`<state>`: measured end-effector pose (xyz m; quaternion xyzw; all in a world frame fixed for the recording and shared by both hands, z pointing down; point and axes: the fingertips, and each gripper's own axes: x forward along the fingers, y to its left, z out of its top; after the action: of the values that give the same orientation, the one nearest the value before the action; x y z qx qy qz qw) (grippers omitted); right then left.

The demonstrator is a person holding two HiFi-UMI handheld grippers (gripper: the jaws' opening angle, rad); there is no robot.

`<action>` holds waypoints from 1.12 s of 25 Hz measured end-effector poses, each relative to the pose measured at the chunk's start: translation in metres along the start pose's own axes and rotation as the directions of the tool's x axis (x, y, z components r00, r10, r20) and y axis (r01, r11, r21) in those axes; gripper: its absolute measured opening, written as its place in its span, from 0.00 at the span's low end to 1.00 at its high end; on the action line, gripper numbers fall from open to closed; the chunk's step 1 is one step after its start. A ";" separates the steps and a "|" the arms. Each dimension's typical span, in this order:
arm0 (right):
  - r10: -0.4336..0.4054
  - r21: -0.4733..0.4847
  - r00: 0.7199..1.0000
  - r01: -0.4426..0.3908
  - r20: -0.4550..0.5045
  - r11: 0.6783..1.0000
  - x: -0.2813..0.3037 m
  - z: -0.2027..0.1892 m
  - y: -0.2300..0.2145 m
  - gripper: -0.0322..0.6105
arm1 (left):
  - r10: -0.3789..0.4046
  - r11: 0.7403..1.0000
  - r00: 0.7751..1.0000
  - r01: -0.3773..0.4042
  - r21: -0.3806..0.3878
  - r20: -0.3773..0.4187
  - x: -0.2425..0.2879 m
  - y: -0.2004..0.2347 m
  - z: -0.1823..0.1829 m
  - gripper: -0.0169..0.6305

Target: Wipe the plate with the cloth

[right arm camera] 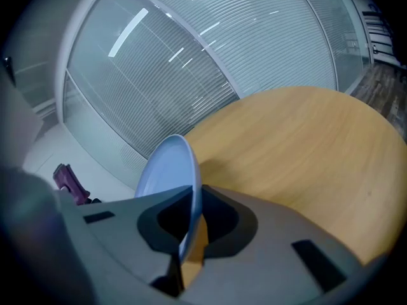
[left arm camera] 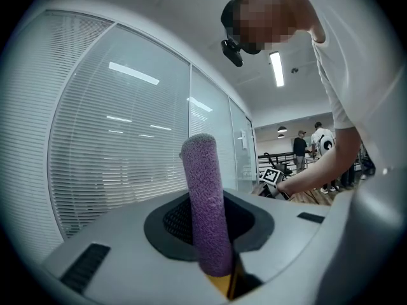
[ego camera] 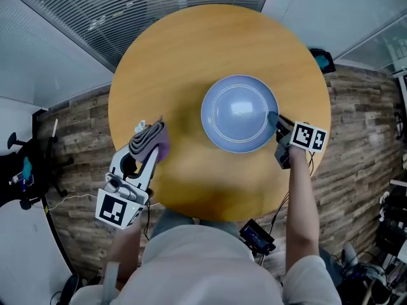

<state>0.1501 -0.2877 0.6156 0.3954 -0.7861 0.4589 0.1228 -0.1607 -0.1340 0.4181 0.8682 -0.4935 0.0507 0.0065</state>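
A pale blue plate [ego camera: 240, 113] hangs over the round wooden table [ego camera: 191, 56], lifted off it and tilted. My right gripper [ego camera: 277, 122] is shut on the plate's right rim; in the right gripper view the plate [right arm camera: 166, 170] stands edge-on between the jaws of my right gripper [right arm camera: 189, 230]. My left gripper [ego camera: 147, 143] is shut on a rolled purple-grey cloth [ego camera: 151, 138] near the table's left front edge. In the left gripper view the cloth [left arm camera: 205, 202] sticks up as a purple roll from between the jaws of my left gripper [left arm camera: 213, 243].
The table's bare top [right arm camera: 299, 151] spreads behind and right of the plate. Slatted glass walls [ego camera: 127, 5] border the far side, and wood-look floor [ego camera: 356, 145] surrounds the table. Other people [left arm camera: 318, 142] stand far off in the left gripper view.
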 end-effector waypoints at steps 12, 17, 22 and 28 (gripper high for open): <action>0.058 -0.079 0.992 -0.050 0.110 0.996 -0.050 0.022 0.072 0.10 | -0.038 0.998 0.997 0.035 0.044 0.068 -0.009 -0.007 0.038 0.15; 0.075 -0.100 0.986 -0.061 0.148 0.993 -0.070 0.029 0.094 0.10 | -0.048 0.997 0.996 0.042 0.068 0.077 -0.009 -0.010 0.053 0.15; 0.067 -0.137 0.979 -0.041 0.192 0.990 -0.093 0.032 0.106 0.10 | -0.059 0.994 0.994 0.049 0.098 0.096 -0.011 -0.016 0.072 0.15; 0.089 -0.176 0.965 -0.045 0.249 0.983 -0.114 0.035 0.139 0.10 | -0.079 0.989 0.990 0.063 0.135 0.116 -0.013 -0.020 0.087 0.15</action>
<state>0.1289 -0.2216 0.4468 0.4126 -0.8444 0.3397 0.0380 -0.1433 -0.1176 0.3315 0.8853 -0.4573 0.0299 -0.0787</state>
